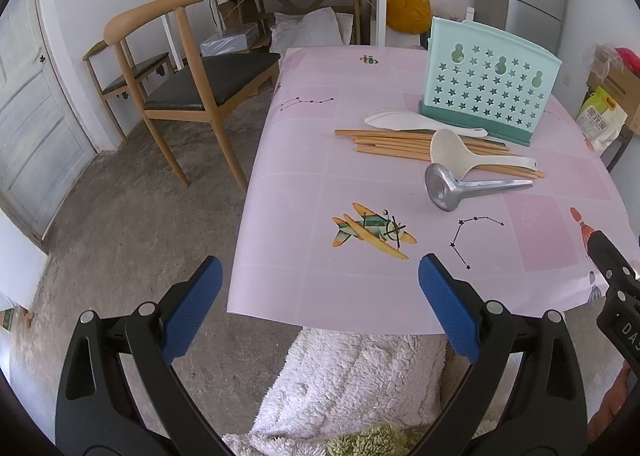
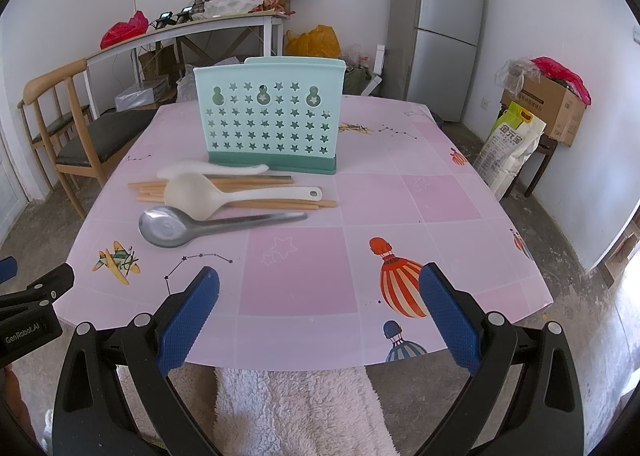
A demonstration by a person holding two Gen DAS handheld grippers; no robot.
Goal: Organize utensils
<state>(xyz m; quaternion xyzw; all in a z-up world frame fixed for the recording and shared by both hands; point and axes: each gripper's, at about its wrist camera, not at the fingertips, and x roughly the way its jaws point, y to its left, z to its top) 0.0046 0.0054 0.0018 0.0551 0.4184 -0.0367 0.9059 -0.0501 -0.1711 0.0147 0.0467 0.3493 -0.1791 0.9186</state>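
A mint green utensil holder (image 2: 270,115) (image 1: 486,95) with star cut-outs stands upright near the middle of the pink table (image 2: 300,272). In front of it lie several wooden chopsticks (image 2: 264,193) (image 1: 392,143), a flat white rice paddle (image 2: 192,167) (image 1: 400,120), a cream ladle (image 2: 192,195) (image 1: 448,149) and a metal spoon (image 2: 168,230) (image 1: 444,189). My right gripper (image 2: 320,304) hangs open over the table's near edge, empty. My left gripper (image 1: 320,296) is open at the near left corner, also empty. Both sit well short of the utensils.
A wooden chair (image 1: 180,67) stands left of the table, with a cluttered side table (image 2: 192,27) behind it. A grey fridge (image 2: 440,23) is at the back right, and a cardboard box (image 2: 548,107) and rice bag (image 2: 508,143) stand right. A person's fluffy white garment (image 2: 300,408) is below the table edge.
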